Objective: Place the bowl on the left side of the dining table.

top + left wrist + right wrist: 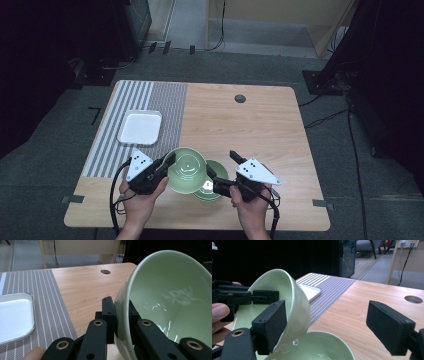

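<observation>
**At the table's near edge, a green bowl tipped in the left tongs**

At the near edge of the wooden table [260, 120], the left tongs [169, 161] are clenched on the rim of a pale green bowl [187, 169]: in the left gripper view one black jaw presses the outside of the wall and the other the inside, with only the thickness of the ceramic between them. The bowl [165, 302] is tilted, its rim standing nearly on edge in that view and its mouth turned toward the right tongs and upward; in the right gripper view its outer wall curves down over the one below.

A second green bowl [212, 182] sits upright on the table just beside and partly beneath the lifted one, its mouth facing up.

The right tongs [222, 167] are spread wide and grip nothing. In the right gripper view one jaw stands close against the outer wall of the tilted bowl [287, 305], though whether it touches cannot be told, and the other jaw is well apart over bare wood. The lower bowl [319, 347] lies between them.

A white rectangular tray [140, 127] rests on the striped placemat [165, 100] at the table's left.
</observation>
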Demonstrator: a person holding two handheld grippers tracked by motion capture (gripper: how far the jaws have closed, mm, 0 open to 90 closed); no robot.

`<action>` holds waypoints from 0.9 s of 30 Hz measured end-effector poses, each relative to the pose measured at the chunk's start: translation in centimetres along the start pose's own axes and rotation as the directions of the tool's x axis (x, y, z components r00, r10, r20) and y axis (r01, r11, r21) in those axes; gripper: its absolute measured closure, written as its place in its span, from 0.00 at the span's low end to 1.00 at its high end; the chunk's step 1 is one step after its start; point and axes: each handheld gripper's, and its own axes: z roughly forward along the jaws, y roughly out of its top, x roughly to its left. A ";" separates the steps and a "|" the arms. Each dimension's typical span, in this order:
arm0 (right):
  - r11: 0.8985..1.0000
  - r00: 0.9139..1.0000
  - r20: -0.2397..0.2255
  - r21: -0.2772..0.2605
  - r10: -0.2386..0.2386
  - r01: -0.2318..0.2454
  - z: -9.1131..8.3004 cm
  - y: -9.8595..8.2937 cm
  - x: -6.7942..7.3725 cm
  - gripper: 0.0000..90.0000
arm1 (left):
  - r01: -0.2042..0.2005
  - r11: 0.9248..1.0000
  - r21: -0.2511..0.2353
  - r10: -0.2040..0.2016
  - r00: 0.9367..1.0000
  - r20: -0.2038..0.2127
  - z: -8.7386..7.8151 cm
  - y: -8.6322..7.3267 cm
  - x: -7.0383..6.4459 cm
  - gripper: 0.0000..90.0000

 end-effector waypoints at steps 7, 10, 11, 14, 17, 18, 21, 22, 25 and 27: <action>1.000 0.999 0.042 -0.022 0.016 -0.015 -0.8 0.6 -0.8 0.21 | 0.023 1.000 -0.013 -0.023 1.000 -0.014 -0.6 0.4 1.2 0.93; 1.000 0.998 0.055 -0.026 0.019 -0.018 -0.9 0.7 -1.2 0.21 | 0.038 0.999 -0.024 -0.038 0.999 -0.024 -0.9 0.5 1.8 0.93; 0.999 0.998 0.061 -0.026 0.021 -0.020 -1.0 0.7 -1.4 0.21 | 0.039 0.999 -0.025 -0.039 0.999 -0.028 -1.0 0.6 2.0 0.93; 1.000 0.996 0.086 -0.022 0.016 -0.014 -1.1 0.6 -1.9 0.21 | 0.045 0.999 -0.029 -0.047 0.998 -0.042 -1.3 0.7 2.6 0.93; 1.000 0.995 0.099 -0.018 0.018 -0.016 -1.1 0.5 -2.5 0.20 | 0.054 0.998 -0.032 -0.056 0.997 -0.055 -1.5 0.7 3.1 0.93; 1.000 0.994 0.109 -0.012 0.019 -0.018 -1.0 0.4 -2.8 0.20 | 0.063 0.997 -0.036 -0.065 0.996 -0.064 -1.6 0.7 3.5 0.93; 1.000 0.993 0.120 -0.003 0.014 -0.014 -1.0 0.2 -3.1 0.20 | 0.068 0.997 -0.038 -0.071 0.995 -0.072 -1.7 0.7 3.9 0.93; 1.000 0.992 0.124 0.001 0.011 -0.011 -0.9 0.2 -3.3 0.19 | 0.073 0.997 -0.039 -0.076 0.994 -0.078 -1.7 0.7 4.1 0.93; 1.000 0.990 0.140 0.014 0.013 -0.015 -0.9 -0.1 -3.9 0.19 | 0.078 0.996 -0.038 -0.081 0.993 -0.088 -1.8 0.6 4.6 0.93; 0.999 0.988 0.153 0.032 0.023 -0.028 -0.8 -0.6 -4.6 0.19 | 0.085 0.996 -0.043 -0.088 0.991 -0.098 -2.0 0.6 5.0 0.93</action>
